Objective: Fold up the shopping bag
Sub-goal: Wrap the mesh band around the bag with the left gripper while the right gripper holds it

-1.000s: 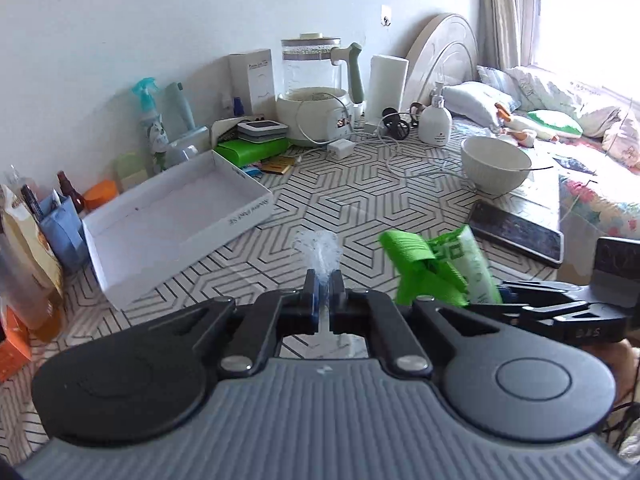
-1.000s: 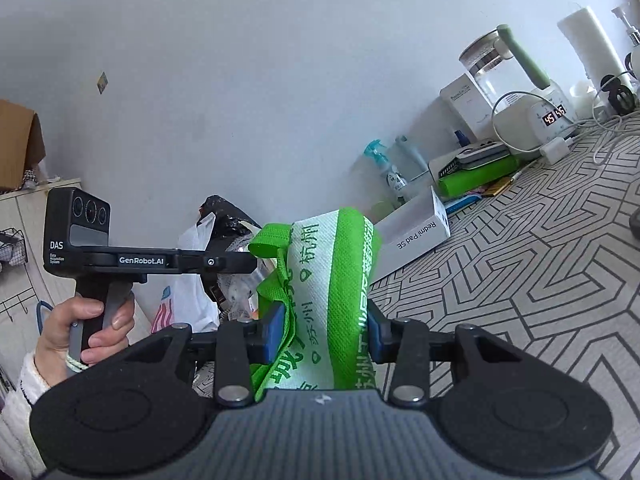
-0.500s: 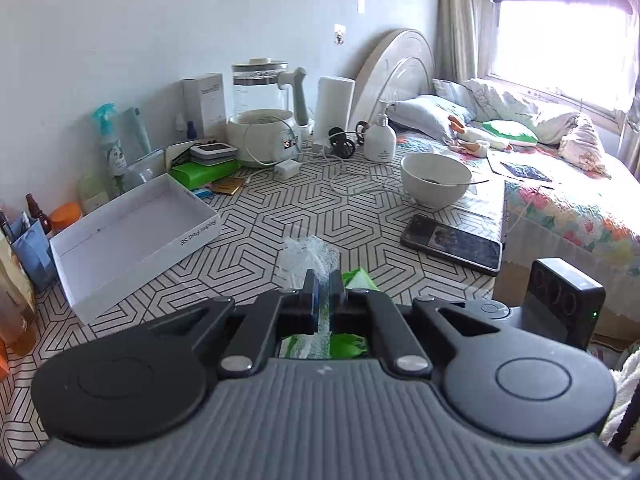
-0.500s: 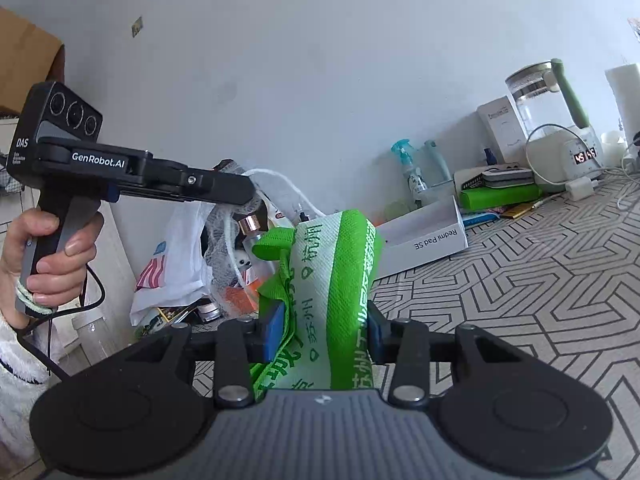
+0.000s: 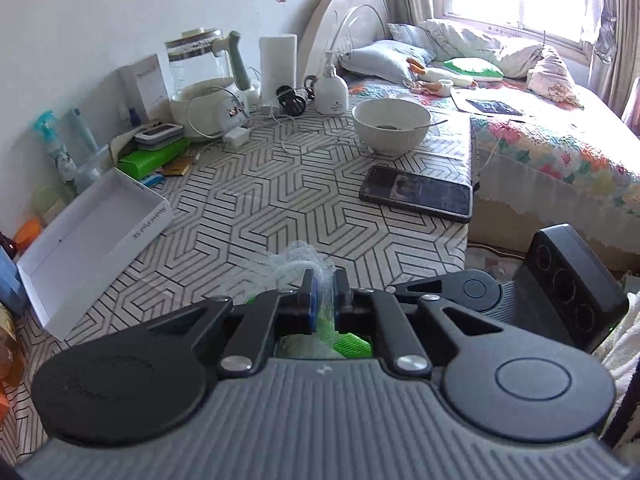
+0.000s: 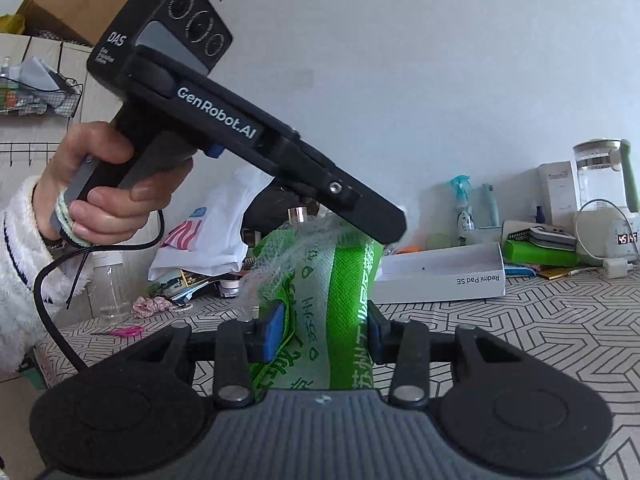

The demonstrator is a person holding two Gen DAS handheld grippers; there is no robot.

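Cluttered table (image 5: 280,200) with a black-and-white geometric cover: open white box (image 5: 92,240) at the left edge, bowl (image 5: 390,124) with a spoon, dark tablet (image 5: 416,198) lying flat near the right edge, kettle (image 5: 208,84), paper roll (image 5: 278,68), pump bottle (image 5: 331,88) and spray bottle (image 5: 54,148) lined along the wall. Beyond the table, a bed (image 5: 540,128) with pillows under a bright window.

Left gripper (image 5: 323,300) closed tight on a thin strip of translucent white netting (image 5: 298,260), pinched between the blue pads; netting bunched up just ahead of the fingertips, hiding a patch of table. Seen from the right wrist view, left gripper (image 6: 394,226) slanting down from a hand (image 6: 100,184) in a fluffy white sleeve, tip touching the bag's top and blocking part of the wall clutter.

Right gripper (image 6: 322,328) clamped on the folded green-and-white shopping bag (image 6: 320,280), held above the table. Bag a narrow bundle, long axis running up and away from the right gripper, top end toward the left gripper's tip, printed stripes running along its length. Netting (image 6: 276,256) draped over the bag's upper left side.
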